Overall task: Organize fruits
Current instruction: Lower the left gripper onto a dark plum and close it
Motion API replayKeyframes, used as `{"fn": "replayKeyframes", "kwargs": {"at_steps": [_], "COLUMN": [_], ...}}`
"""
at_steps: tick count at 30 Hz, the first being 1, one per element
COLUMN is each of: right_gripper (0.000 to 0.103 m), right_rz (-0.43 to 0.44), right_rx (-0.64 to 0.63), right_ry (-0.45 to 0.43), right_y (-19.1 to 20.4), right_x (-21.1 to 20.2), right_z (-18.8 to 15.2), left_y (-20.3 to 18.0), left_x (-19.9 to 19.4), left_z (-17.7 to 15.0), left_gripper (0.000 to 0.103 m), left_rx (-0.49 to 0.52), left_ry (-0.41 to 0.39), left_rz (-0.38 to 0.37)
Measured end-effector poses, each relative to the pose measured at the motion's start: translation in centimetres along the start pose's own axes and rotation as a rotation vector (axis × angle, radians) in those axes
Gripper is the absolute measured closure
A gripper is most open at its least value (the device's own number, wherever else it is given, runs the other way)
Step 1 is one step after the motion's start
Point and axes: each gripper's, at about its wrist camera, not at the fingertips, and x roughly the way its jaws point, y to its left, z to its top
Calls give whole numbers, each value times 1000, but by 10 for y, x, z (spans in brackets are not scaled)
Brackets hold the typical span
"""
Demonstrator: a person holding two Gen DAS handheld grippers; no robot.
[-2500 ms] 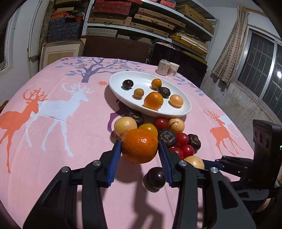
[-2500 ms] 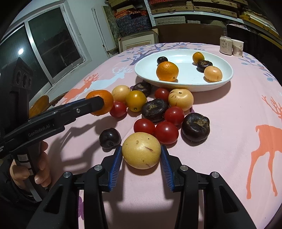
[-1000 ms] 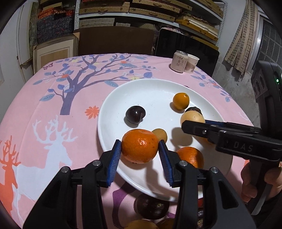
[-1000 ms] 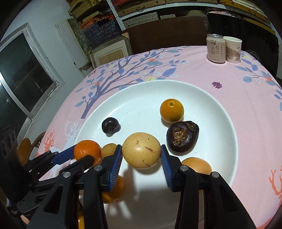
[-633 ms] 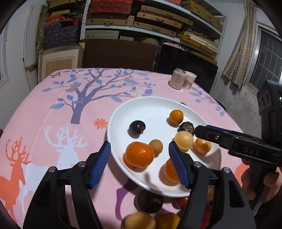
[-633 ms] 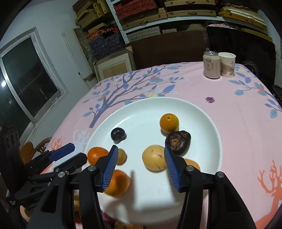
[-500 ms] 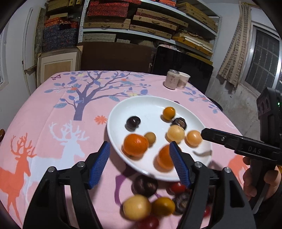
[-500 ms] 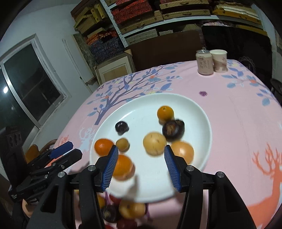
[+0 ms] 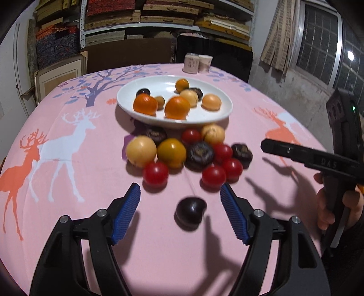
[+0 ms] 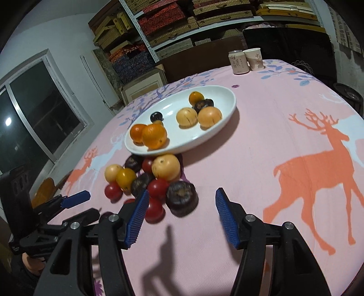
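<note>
Across my pink tablecloth (image 9: 68, 205) (deer and a tree printed on it) a can (image 10: 238, 62) and a paper cup (image 10: 254, 58) stand side by side, before shelves (image 9: 159, 16) stacked with flat boxes.

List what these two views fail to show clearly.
- Dark plum, right wrist view: mostly hidden behind the left gripper.
- Small tan fruit on the plate, right wrist view: largely covered by the oranges.
- Can and cup, left wrist view: print too small and blurred to read.
- Right gripper, left wrist view: seen side-on, so the gap between its fingers cannot be judged there.
</note>
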Motion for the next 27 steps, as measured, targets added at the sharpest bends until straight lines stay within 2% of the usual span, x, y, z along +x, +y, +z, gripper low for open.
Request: {"fn": "replayKeyframes", "kwargs": {"at_steps": [8,9,10,12,14,16,18,23,27], "right_gripper": [42,42,42,42,42,42,42,42,42], "right_rz": [39,43,47,49,50,52,54,45,24], "right_rx": [55,61,61,51,45,49,53,46,34], "right_ry": [-23,-30,-38,-46,-50,-53,-52,-27,5], "right_y": [-13,-14,-14,-12,-10,-11,-12,-11,-8], "right_x": [-5,-6,-8,-10,-11,-12,-11,-7,-2], "right_z": [-5,-5,-5,-6,-6,-6,-6,-6,-6], "left_y": [-5,-5,-6,-7,-8,-12,-13,-5,-2], "left_x": [7,9,12,19,20,19,18,2,0], "left_z": [-13,-13,-13,-12,-10,-11,-11,-12,-10], "left_gripper": [33,35,44,53,60,73,73,73,73], "left_rx": [2,2,5,12,19,34,31,-20,-40], "left_ry": [22,32,47,85,86,81,69,-17,-27], "left_rz": [41,43,44,45,39,16,17,-44,-50]}}
